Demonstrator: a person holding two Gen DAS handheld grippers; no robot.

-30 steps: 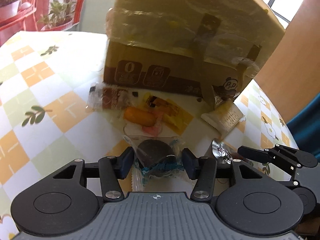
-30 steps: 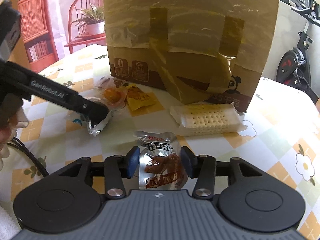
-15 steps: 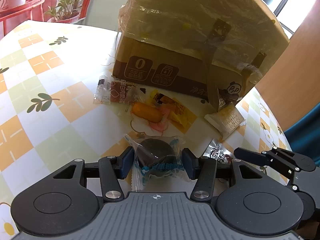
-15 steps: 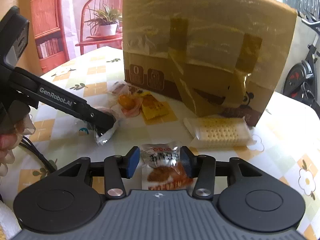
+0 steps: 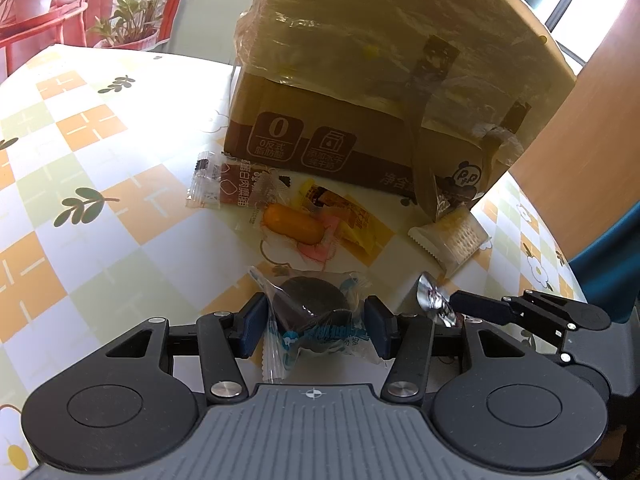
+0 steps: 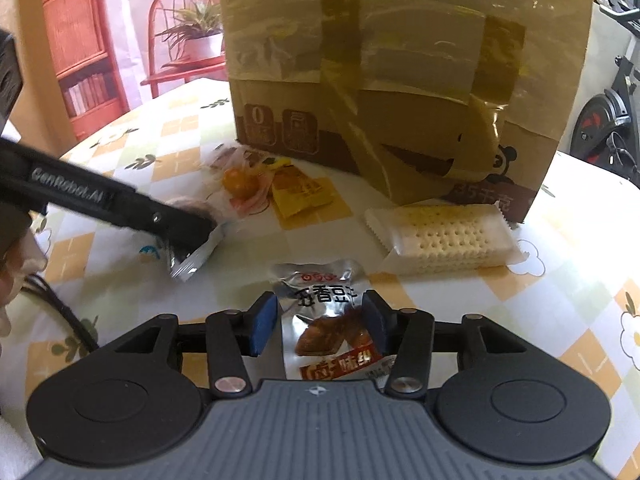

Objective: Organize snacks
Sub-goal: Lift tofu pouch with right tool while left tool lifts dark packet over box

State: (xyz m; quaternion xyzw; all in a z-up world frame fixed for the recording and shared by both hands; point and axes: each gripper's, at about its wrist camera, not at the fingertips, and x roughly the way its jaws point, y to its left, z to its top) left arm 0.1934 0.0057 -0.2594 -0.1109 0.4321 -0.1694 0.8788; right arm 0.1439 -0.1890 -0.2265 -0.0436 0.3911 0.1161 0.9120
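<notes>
Left tool (image 5: 315, 326) pinches the dark cookie packet (image 5: 312, 314) — right tool (image 6: 319, 326) pinches the silver pouch (image 6: 330, 320).

We count one taped box (image 6: 404, 80) on the desk (image 6: 568, 240). We count six snack packets: one cracker pack (image 6: 440, 236), one yellow sachet (image 6: 300, 192), one orange sweet (image 5: 294, 222), one red-print strip (image 5: 228, 188), one dark cookie (image 5: 312, 308) and one foil tofu pouch (image 6: 328, 320). We see two tools: left (image 5: 314, 326), right (image 6: 318, 328).
</notes>
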